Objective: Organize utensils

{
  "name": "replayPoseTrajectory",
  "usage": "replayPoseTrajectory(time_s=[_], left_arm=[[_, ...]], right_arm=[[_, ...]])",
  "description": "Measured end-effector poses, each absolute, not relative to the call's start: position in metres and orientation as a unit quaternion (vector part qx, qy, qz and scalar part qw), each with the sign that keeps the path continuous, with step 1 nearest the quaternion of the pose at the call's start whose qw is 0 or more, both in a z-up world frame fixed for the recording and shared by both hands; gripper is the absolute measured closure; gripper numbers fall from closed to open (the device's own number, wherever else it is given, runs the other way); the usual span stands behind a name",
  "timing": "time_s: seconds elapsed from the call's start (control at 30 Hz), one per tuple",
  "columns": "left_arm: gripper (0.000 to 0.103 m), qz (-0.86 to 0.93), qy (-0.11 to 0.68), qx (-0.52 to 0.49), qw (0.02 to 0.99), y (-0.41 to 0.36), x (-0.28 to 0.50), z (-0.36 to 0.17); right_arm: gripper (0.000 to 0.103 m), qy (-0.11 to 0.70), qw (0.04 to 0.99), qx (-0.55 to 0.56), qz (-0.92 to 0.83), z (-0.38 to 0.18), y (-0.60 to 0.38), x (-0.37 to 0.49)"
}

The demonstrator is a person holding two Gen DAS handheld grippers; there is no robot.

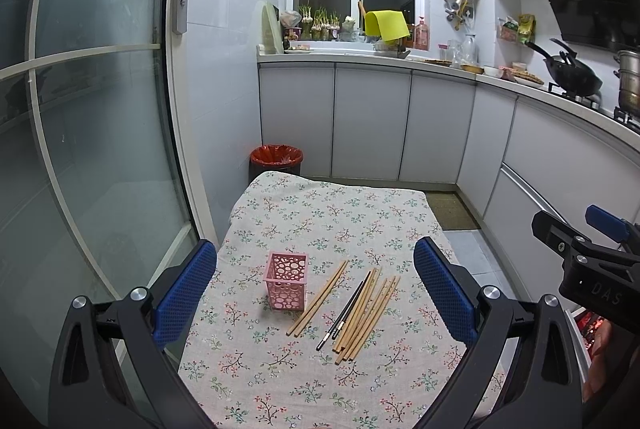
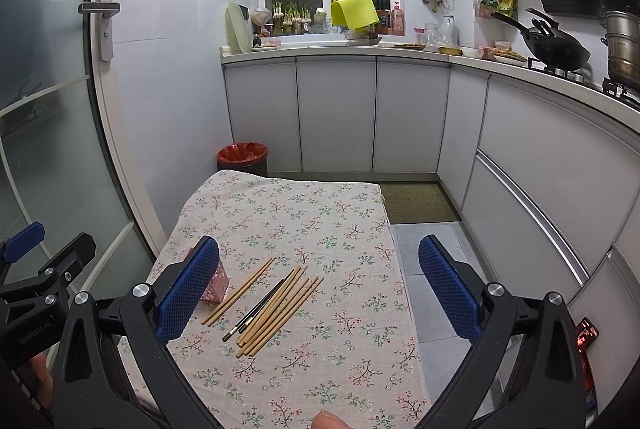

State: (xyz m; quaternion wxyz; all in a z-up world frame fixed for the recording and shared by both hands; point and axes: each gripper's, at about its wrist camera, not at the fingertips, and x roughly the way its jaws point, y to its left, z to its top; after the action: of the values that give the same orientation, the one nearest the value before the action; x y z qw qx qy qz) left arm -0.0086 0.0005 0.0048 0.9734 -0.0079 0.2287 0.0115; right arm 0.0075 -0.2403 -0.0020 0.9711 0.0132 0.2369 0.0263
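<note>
pink perforated plastic holder [image 1: 286,281] standing upright and apparently empty near the left edge of the floral tablecloth [image 1: 320,213], inside only partly visible. just right of it, lying flat: pale wooden chopsticks [image 1: 364,313], two apart nearer the holder, the rest bundled with a dark pair [image 1: 344,313]. nothing sorted yet, judging by this; every stick left to gather and stand in the holder. left gripper [image 1: 316,293] and right gripper [image 2: 318,289] both raised above the near edge, fingers spread wide, holding nothing. from the right wrist, holder mostly hidden behind a blue pad [image 2: 188,289]. exact chopstick count hard to make out.
</note>
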Motion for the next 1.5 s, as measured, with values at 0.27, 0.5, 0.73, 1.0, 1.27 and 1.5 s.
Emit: replayPoseTrajectory(time_s=[0.27,0.5,0.73,1.0,1.27,1.5], left_arm=[[0.007,0.012,0.229,-0.009,0.973,0.0,-0.009,0.005],[0.007,0.012,0.227,-0.009,0.974,0.001,-0.005,0.006],[0.007,-0.009,0.217,0.003,0.976,-0.004,0.025,-0.002],[0.007,-0.056,0.33,0.021,0.942,-0.017,0.107,-0.054],[0.007,-0.068,0.432,0.025,0.899,-0.031,0.188,-0.136],[0.019,-0.098,0.515,0.002,0.852,-0.052,0.253,-0.206]], right_arm=[[0.007,0.237,0.971,0.014,0.027,-0.002,-0.241,0.007],[0.007,0.236,0.971,0.011,0.025,-0.003,-0.24,0.011],[0.007,0.263,0.964,-0.01,0.025,-0.015,-0.243,0.051],[0.007,0.362,0.932,0.021,0.018,-0.068,-0.258,0.135],[0.007,0.476,0.878,0.056,-0.012,-0.163,-0.293,0.206],[0.007,0.53,0.842,0.101,-0.006,-0.203,-0.301,0.245]])
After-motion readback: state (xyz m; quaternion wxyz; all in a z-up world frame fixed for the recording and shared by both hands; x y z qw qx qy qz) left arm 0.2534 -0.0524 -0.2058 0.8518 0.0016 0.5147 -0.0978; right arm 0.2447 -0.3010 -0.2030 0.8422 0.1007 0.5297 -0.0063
